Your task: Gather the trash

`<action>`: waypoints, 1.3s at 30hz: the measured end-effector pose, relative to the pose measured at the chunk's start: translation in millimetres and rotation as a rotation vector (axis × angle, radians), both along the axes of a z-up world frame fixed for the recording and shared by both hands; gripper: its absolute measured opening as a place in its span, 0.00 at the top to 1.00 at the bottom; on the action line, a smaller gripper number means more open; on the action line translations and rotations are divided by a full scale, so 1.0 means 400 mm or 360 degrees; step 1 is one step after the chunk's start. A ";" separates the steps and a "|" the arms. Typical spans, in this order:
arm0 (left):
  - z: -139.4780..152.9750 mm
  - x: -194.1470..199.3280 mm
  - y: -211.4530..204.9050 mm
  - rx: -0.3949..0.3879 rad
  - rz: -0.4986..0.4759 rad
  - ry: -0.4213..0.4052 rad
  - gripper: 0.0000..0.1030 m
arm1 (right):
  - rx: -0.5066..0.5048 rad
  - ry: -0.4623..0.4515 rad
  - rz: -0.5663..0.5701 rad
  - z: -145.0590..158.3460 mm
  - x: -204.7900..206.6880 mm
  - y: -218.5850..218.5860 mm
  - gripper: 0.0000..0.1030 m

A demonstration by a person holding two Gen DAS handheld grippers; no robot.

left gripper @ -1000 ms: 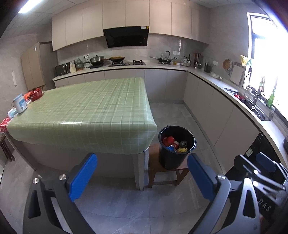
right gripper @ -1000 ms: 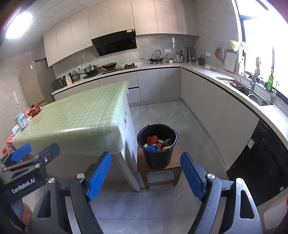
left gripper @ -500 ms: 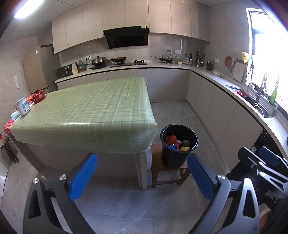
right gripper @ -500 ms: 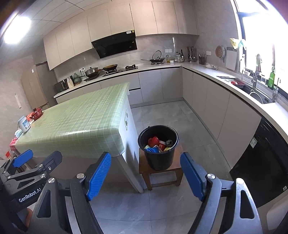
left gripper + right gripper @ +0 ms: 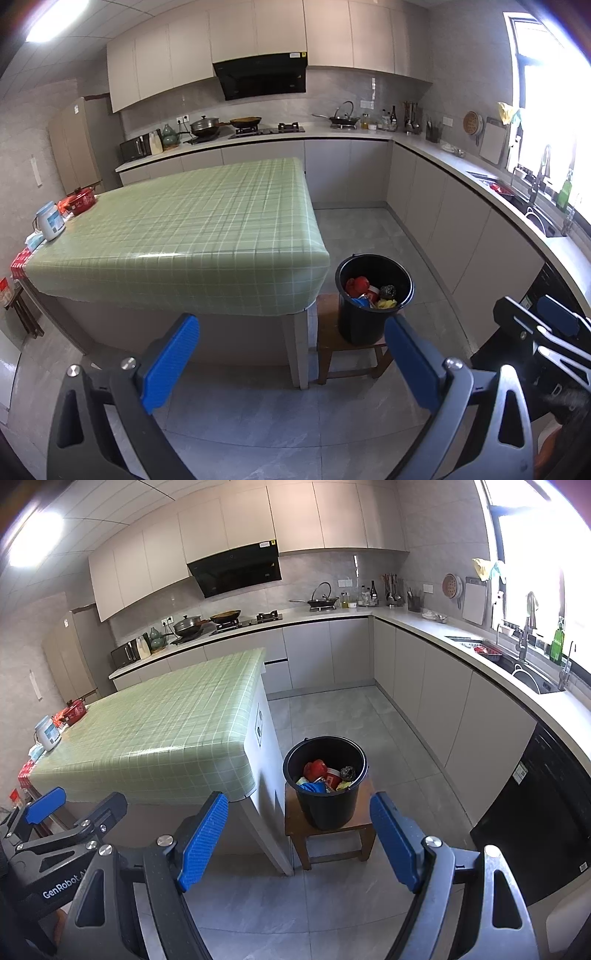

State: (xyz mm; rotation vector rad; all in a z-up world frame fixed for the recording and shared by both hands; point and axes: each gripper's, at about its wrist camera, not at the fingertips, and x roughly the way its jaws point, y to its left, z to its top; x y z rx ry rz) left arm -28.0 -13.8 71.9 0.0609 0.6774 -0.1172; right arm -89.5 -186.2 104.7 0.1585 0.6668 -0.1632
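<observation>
Two grippers held wide apart and empty, both facing a black bucket across the kitchen floor.

The left gripper [image 5: 291, 354] has its blue pads spread with nothing between them, and the right gripper [image 5: 299, 834] stands the same way, gaping and holding nothing. The black bucket [image 5: 326, 805] sits on a small wooden stool [image 5: 328, 832] just beside the corner of the table with the green checked cloth [image 5: 192, 236], well apart from both grippers. Inside the bucket lies mixed trash [image 5: 325, 775]: something red, something blue, a yellow scrap, a dark crumpled ball. At the far left end of the table stand a white jug [image 5: 50, 221] and a red pot [image 5: 79, 199].
</observation>
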 end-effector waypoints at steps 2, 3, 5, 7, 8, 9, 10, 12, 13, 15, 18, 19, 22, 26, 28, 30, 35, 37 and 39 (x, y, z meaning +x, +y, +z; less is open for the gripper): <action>0.001 -0.001 0.004 0.0006 0.0012 -0.0006 0.02 | -0.0002 0.0007 0.0003 -0.003 0.003 0.001 0.21; 0.001 -0.001 0.005 0.0013 0.0017 -0.0008 0.02 | -0.0001 0.0008 0.0003 -0.003 0.005 0.003 0.21; 0.001 0.000 0.007 0.0024 0.0029 -0.0009 0.02 | 0.0001 0.0015 0.0009 -0.005 0.007 0.006 0.21; 0.000 0.002 0.012 0.0032 0.0037 -0.0008 0.02 | -0.0001 0.0014 0.0014 -0.007 0.008 0.011 0.21; 0.000 0.003 0.014 0.0033 0.0040 -0.0006 0.02 | -0.0004 0.0016 0.0018 -0.007 0.009 0.013 0.21; 0.000 0.004 0.018 0.0033 0.0044 -0.0006 0.02 | -0.0005 0.0016 0.0022 -0.007 0.010 0.013 0.21; 0.001 0.005 0.020 0.0034 0.0046 -0.0007 0.02 | -0.0005 0.0015 0.0026 -0.006 0.011 0.015 0.21; 0.002 0.006 0.024 0.0035 0.0050 -0.0007 0.02 | -0.0007 0.0017 0.0029 -0.006 0.014 0.017 0.21; 0.003 0.005 0.027 0.0037 0.0054 -0.0011 0.02 | -0.0005 0.0019 0.0033 -0.007 0.015 0.018 0.21; 0.004 0.005 0.027 0.0036 0.0056 -0.0011 0.02 | -0.0004 0.0020 0.0037 -0.006 0.017 0.014 0.21; 0.004 0.005 0.028 0.0033 0.0058 -0.0007 0.02 | -0.0005 0.0022 0.0042 -0.006 0.019 0.014 0.21; 0.004 0.007 0.028 0.0035 0.0058 -0.0007 0.02 | -0.0006 0.0021 0.0043 -0.006 0.019 0.014 0.21; 0.004 0.006 0.029 0.0034 0.0056 -0.0006 0.02 | -0.0007 0.0023 0.0046 -0.006 0.020 0.018 0.21; 0.004 0.006 0.027 0.0037 0.0056 -0.0005 0.02 | -0.0001 0.0023 0.0044 -0.007 0.019 0.018 0.21; 0.004 0.005 0.025 0.0034 0.0059 -0.0004 0.02 | -0.0003 0.0024 0.0045 -0.008 0.019 0.018 0.21; 0.003 0.006 0.024 0.0034 0.0056 -0.0003 0.02 | -0.0001 0.0025 0.0043 -0.008 0.019 0.017 0.21; 0.000 0.010 0.028 0.0033 0.0047 0.0003 0.02 | 0.0002 0.0028 0.0043 -0.008 0.017 0.014 0.21; -0.002 0.012 0.031 0.0034 0.0043 0.0008 0.02 | 0.0002 0.0027 0.0044 -0.009 0.015 0.013 0.21; -0.006 0.014 0.033 0.0031 0.0038 0.0015 0.02 | 0.0003 0.0027 0.0045 -0.009 0.015 0.013 0.21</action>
